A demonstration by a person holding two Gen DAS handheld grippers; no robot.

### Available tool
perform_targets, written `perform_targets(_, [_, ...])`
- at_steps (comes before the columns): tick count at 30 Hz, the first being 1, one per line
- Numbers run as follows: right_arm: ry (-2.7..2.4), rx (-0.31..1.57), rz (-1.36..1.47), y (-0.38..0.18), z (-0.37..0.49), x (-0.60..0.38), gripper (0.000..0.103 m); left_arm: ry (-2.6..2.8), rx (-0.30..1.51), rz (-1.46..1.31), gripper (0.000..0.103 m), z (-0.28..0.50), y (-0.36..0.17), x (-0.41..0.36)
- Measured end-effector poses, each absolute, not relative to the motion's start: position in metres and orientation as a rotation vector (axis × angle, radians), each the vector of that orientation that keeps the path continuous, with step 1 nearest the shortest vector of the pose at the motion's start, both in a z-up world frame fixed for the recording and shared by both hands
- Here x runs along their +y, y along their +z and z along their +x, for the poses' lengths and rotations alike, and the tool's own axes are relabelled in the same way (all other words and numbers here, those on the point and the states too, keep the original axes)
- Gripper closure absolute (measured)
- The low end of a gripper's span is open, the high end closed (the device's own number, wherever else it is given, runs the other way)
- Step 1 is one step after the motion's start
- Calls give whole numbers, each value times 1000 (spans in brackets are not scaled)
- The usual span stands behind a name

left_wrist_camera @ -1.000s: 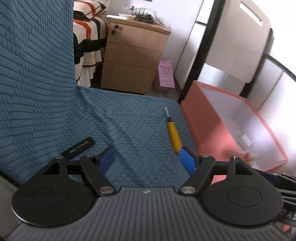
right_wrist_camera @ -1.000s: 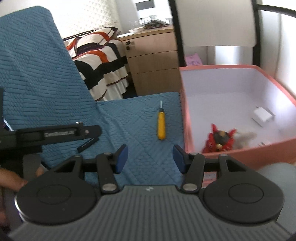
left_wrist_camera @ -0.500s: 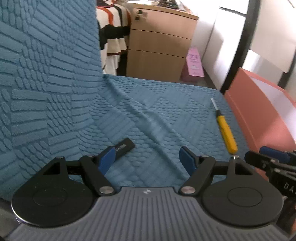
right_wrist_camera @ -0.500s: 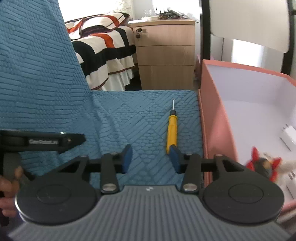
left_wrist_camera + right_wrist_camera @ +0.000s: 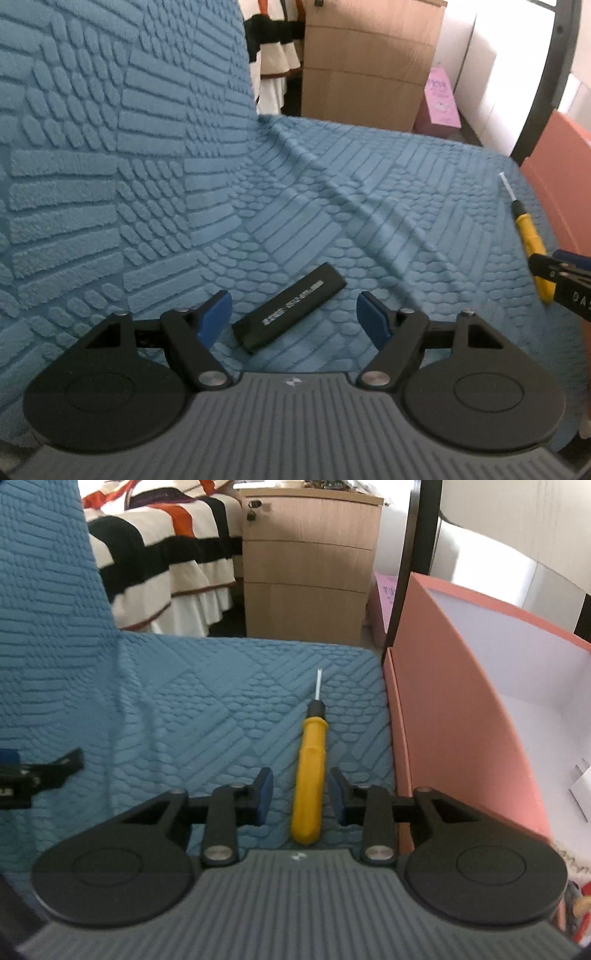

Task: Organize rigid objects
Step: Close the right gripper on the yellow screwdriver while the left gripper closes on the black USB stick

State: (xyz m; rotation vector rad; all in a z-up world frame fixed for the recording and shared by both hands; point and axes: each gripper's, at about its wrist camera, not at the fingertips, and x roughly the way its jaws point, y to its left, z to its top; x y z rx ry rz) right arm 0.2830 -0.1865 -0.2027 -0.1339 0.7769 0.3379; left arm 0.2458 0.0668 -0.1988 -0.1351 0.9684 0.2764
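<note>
A flat black bar with white lettering (image 5: 291, 307) lies slantwise on the blue quilted seat cover (image 5: 332, 206). My left gripper (image 5: 293, 321) hovers right over it, jaws wide open, the bar's near end between the blue pads without touching them. A yellow-handled screwdriver (image 5: 310, 771) lies on the same cover beside the pink box, tip pointing away. My right gripper (image 5: 300, 796) straddles its handle; the jaws are closing, with small gaps still showing on both sides. The screwdriver (image 5: 532, 240) and the right gripper's tip also show at the left wrist view's right edge.
A pink box with a white inside (image 5: 461, 686) stands right of the seat, holding a white adapter (image 5: 581, 794) and a red figure at its near corner. Behind are a wooden drawer cabinet (image 5: 310, 565), a striped bedspread (image 5: 159, 554) and the blue seat back (image 5: 110, 129).
Both grippers have come down and forward toward the seat. The left one now frames the black bar; the right one has narrowed its jaws around the screwdriver handle.
</note>
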Motion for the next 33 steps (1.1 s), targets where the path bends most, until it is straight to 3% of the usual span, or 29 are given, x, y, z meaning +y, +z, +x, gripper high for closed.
perform_targets(4, [345,799,-154,-209,285,-182,68,277,1000,-169,26,247,-209,71])
perform_targets(7, [353,815,-154,-212,286,-182,69,284,993,-123,35,246,-209,65])
perform_targets(11, [356,819,-183,-210,282,-181,79,286,986,-107,42,243,-210,63])
perform_targets(13, [360,815,-193,-210,280,-181,79,288,982,-97,55,240,-209,64])
perform_targets(18, [363,800,-212,-204,271,-183,81,271,975,-127,77,233,-204,64])
perform_targets(23, [374,795,-214,-201,260,-186,82,251,969,-167,81,226,-201,63])
perform_targets(26, [378,799,-215,-200,252,-187,82,238,961,-191,90,224,-197,60])
perform_targets(33, [372,787,-239,-200,233,-186,82,215,959,-246,90,216,-195,57])
